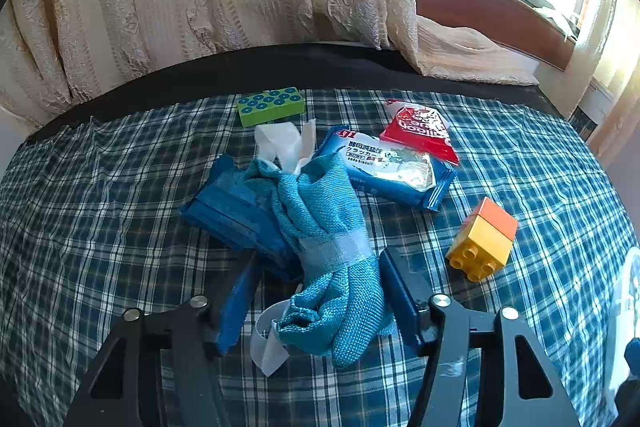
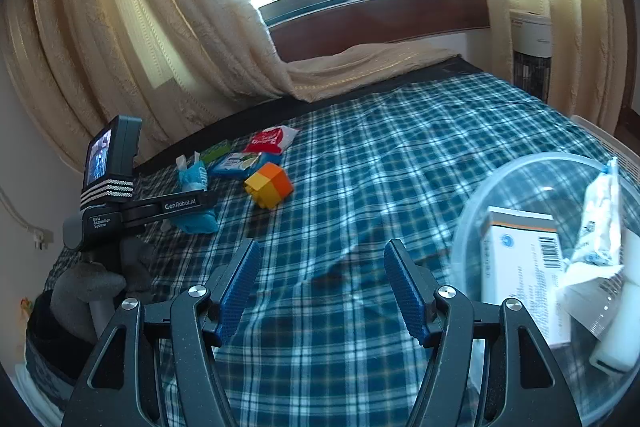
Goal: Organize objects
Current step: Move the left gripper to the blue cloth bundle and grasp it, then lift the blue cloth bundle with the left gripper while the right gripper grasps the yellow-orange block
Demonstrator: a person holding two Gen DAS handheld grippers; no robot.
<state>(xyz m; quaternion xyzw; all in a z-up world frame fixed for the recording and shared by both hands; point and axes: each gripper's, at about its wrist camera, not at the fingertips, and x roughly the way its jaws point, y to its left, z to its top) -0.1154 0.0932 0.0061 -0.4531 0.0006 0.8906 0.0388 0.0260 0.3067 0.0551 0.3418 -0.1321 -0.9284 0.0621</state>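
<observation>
A knitted, coarse teal cloth [image 1: 332, 227] is lying on the woven plaid bedsheet [image 1: 100, 187]. Beside the cloth, the cracker packet [image 1: 394, 169] is gleaming glossy foil; the plastic block [image 1: 486, 239] is looking smooth.

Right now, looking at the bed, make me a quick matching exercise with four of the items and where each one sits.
Items:
1. teal cloth bundle
2. green block
3. orange-and-yellow block
4. white box

Places:
A. inside the clear bowl
B. far edge of the plaid cover, nearest the curtain
C. between the left gripper's open jaws
D. alone on the plaid, right of the blue snack pack

Pairs: 1-C, 2-B, 3-D, 4-A
</observation>
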